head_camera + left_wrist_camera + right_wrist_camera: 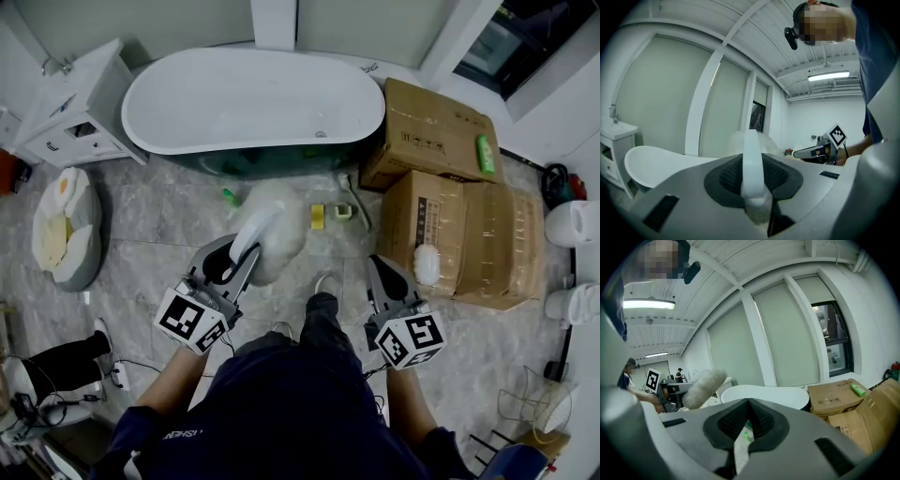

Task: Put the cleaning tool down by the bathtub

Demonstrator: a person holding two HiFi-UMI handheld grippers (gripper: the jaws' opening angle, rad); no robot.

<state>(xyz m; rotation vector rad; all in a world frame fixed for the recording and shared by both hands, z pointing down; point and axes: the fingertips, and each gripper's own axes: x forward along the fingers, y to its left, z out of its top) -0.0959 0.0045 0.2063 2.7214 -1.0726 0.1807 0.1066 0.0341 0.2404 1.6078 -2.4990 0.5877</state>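
The cleaning tool is a fluffy white duster point(278, 223) on a flat white handle point(248, 239). My left gripper point(239, 260) is shut on that handle and holds the duster above the grey tiled floor, in front of the white bathtub point(253, 98). In the left gripper view the handle point(751, 161) stands upright between the pads, with the fluffy head point(735, 139) behind it and the bathtub point(656, 164) to the left. My right gripper point(384, 274) hangs to the right, shut point(749, 409) and holding nothing. The right gripper view also shows the duster point(705, 387) and the bathtub point(768, 394).
Cardboard boxes point(436, 131) point(469, 244) stand to the right of the tub. A white cabinet point(75, 112) and a round cushion point(66, 225) are at the left. A green bottle point(229, 196) and a yellow item point(318, 217) lie on the floor by the tub.
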